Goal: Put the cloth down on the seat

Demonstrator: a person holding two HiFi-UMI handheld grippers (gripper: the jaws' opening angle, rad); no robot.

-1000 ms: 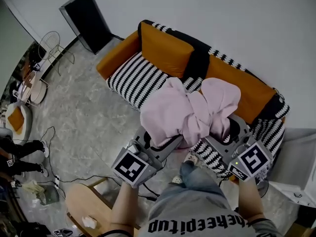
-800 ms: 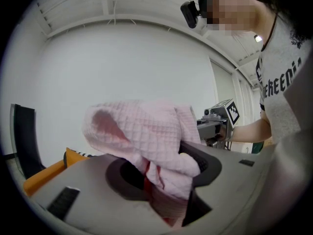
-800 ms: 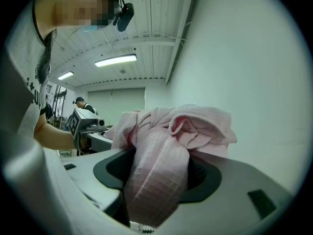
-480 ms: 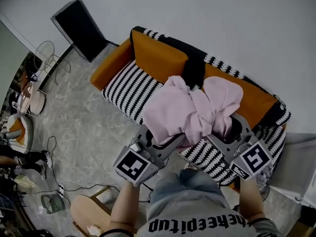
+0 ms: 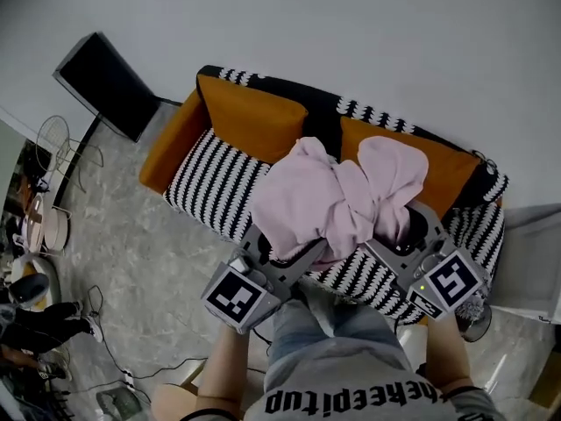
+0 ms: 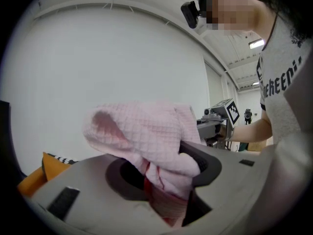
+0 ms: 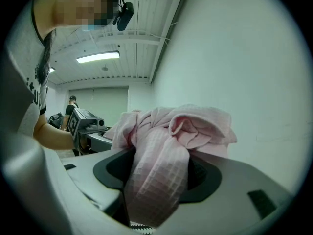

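The pink waffle-weave cloth [image 5: 337, 196] was bunched up and held off the sofa [image 5: 478, 191] by both tools, hanging in the air above the black-and-white striped seat [image 5: 215, 187] and not touching it. The left gripper [image 5: 287, 251] was clamped on the cloth's left part: in the left gripper view a thick fold ran down between its jaws and was pinched there, with the rest heaped over the top. The right gripper [image 5: 405, 235] pinched the cloth's right part in the same way, a wide wad of fabric filling the gap between its jaws and spilling over them. The two grippers sat side by side, near each other, both aimed towards the sofa's back. Orange back cushions [image 5: 250, 117] stood behind the seat, against a white wall [image 5: 368, 33]. A black panel [image 5: 101, 86] leaned by the wall, left of the sofa, on the grey marbled floor [image 5: 131, 235]
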